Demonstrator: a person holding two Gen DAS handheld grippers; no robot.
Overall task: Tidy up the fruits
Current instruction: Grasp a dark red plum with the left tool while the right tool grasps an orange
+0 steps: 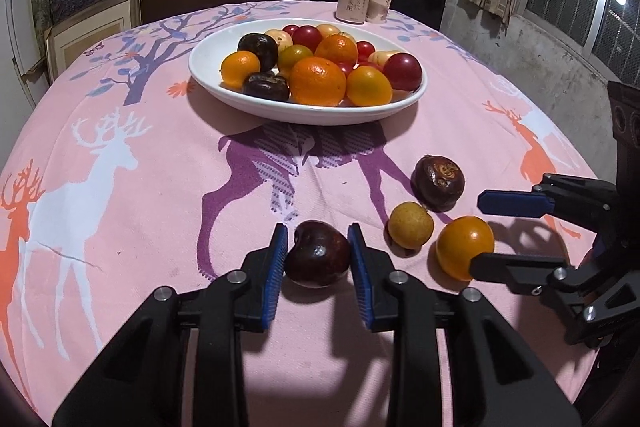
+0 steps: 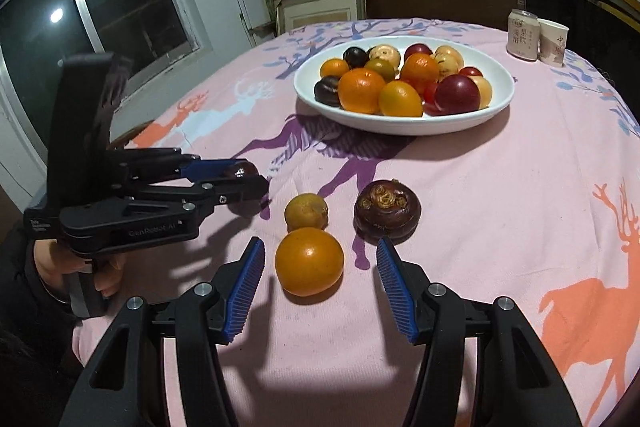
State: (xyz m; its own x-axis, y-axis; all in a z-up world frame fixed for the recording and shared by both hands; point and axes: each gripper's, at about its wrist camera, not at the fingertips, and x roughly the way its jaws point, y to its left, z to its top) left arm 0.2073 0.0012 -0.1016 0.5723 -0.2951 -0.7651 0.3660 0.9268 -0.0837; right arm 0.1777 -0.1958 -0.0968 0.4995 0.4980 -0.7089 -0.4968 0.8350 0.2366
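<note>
We have the left hand-held gripper point(image 1: 318, 251) clamped across a dark red plum point(image 1: 318, 254) low on the counter point(image 1: 140, 227). The right hand-held gripper point(image 2: 320, 283) stands half open around an orange point(image 2: 309, 261), not touching. The plum looks smooth, light and bruisable; hold it at its widest girth, gently, then carry it to the white bowl point(image 1: 208, 55).

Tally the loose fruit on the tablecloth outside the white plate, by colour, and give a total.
Dark red, a plum in the left hand-held gripper: 1
Orange, an orange: 1
Yellow-brown, a small round fruit: 1
Dark brown, a water chestnut: 1
Total: 4
</note>
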